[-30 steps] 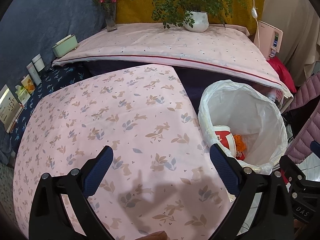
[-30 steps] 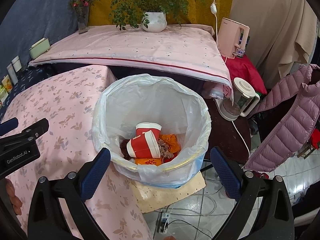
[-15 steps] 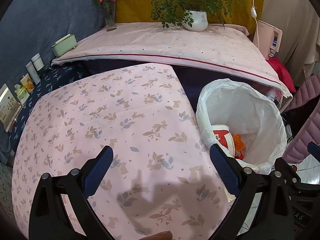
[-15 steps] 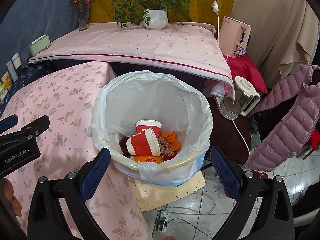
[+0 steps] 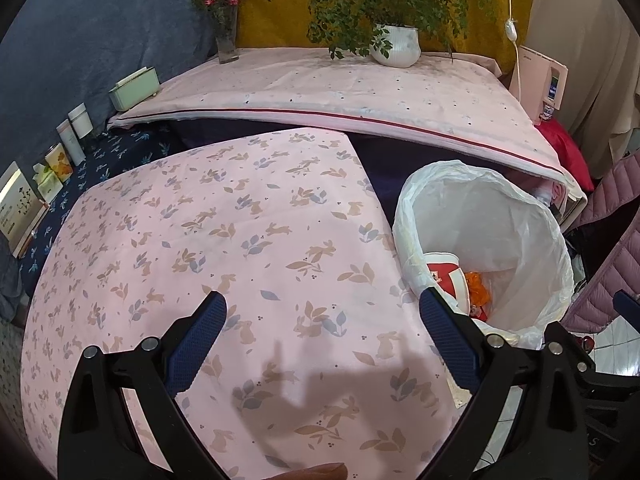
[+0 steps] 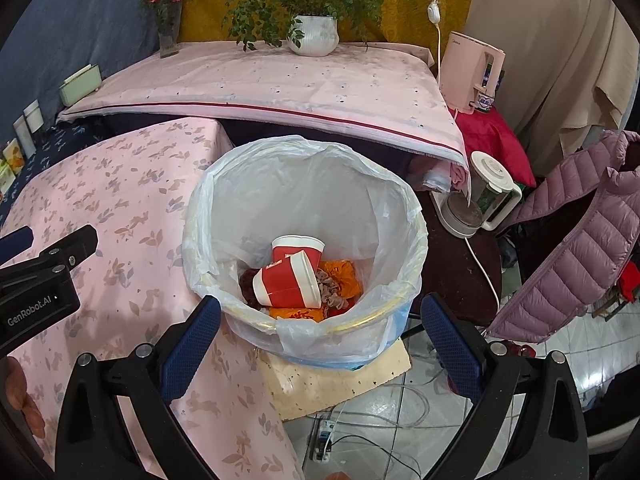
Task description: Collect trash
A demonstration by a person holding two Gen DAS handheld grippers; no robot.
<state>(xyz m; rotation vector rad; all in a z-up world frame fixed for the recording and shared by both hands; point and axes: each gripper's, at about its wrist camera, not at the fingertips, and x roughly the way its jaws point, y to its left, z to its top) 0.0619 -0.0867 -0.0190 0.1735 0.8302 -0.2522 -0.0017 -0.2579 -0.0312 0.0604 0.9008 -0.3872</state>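
left wrist: above table | right wrist: above bin | shared: bin

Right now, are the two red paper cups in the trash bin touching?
Touching. The right wrist view shows the tipped cup lying against the upright cup, with no gap between them.

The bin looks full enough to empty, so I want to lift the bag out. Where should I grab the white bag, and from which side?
Grip the loose flap of the white bag that hangs over the near rim of the bin, coming from above and the near side with the right tool. There the plastic bunches into a fold the open jaws can pinch; elsewhere it lies stretched over the rim.
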